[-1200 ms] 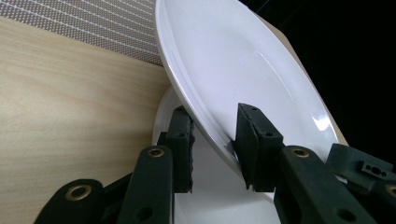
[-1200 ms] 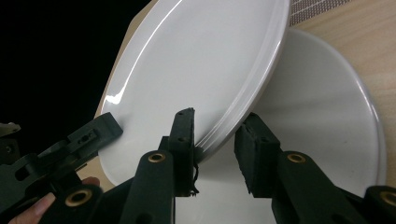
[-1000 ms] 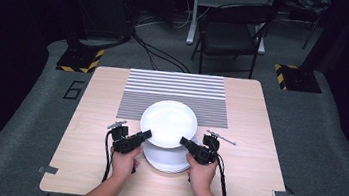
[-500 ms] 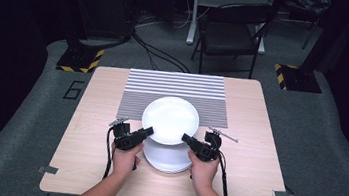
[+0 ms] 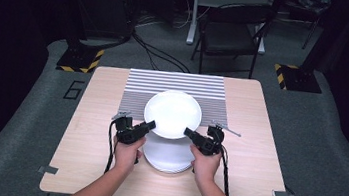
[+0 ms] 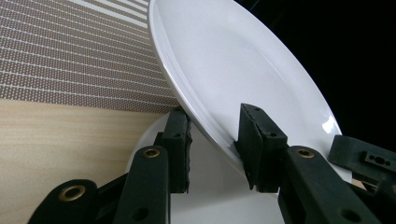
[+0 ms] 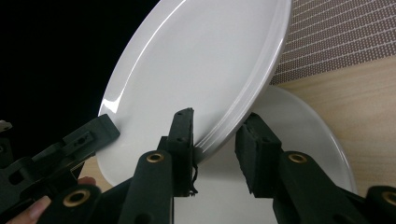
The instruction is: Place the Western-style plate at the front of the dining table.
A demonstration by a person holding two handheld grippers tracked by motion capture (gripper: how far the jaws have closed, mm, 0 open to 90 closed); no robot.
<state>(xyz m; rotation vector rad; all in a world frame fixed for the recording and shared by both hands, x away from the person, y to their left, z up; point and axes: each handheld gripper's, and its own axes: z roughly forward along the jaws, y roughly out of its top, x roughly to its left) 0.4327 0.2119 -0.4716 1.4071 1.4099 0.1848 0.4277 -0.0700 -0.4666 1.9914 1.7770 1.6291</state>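
Plate (image 5: 173,114), gripped at its near rim by the jaws of both left gripper (image 5: 134,131) and right gripper (image 5: 202,138), has moved farther over the striped mat (image 5: 177,83), clear of the stack (image 5: 167,157) on the desk (image 5: 94,118); placement likely follows.

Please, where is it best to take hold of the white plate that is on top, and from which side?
Grip the top plate at its thin rim, from two opposite sides near the person. It is broad and shallow, so jaws can close on the edge alone; the left hand-held gripper and right hand-held gripper straddle it so.
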